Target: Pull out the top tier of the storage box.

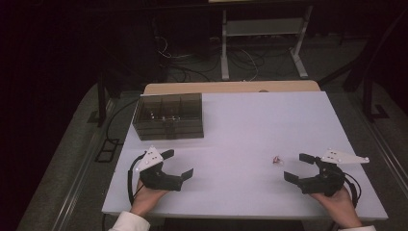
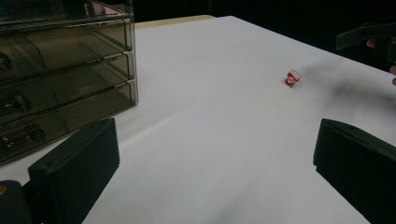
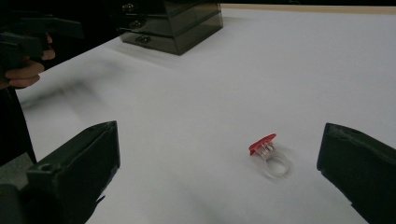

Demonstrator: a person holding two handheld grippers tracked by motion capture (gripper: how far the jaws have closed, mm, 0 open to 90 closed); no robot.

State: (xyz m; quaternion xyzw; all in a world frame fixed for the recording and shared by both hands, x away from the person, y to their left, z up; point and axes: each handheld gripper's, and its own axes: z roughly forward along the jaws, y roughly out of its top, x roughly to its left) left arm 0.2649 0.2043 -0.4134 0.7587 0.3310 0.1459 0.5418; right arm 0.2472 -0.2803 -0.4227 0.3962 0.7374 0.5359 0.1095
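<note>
The right gripper [image 1: 299, 167] rests low over the white tabletop [image 1: 250, 125] with its jaws spread wide and nothing between them; in the right gripper view a clear plastic ring with a red top [image 3: 268, 154] lies on the tabletop just ahead of those jaws, nearer the right-hand jaw than the left-hand one, touched by neither. The ring lies on its side, red top tipped up and away from the band. No lettering can be read on it. The left gripper [image 1: 179, 164] also stands with its jaws wide apart and empty; in the left gripper view the ring [image 2: 292, 78] sits well ahead, toward the right-hand jaw. A smoke-tinted transparent drawer organiser [image 2: 60, 70] stands just beyond the left-hand jaw, its stacked drawers closed, with small dark items dimly visible inside; no brand or label can be made out on it.
</note>
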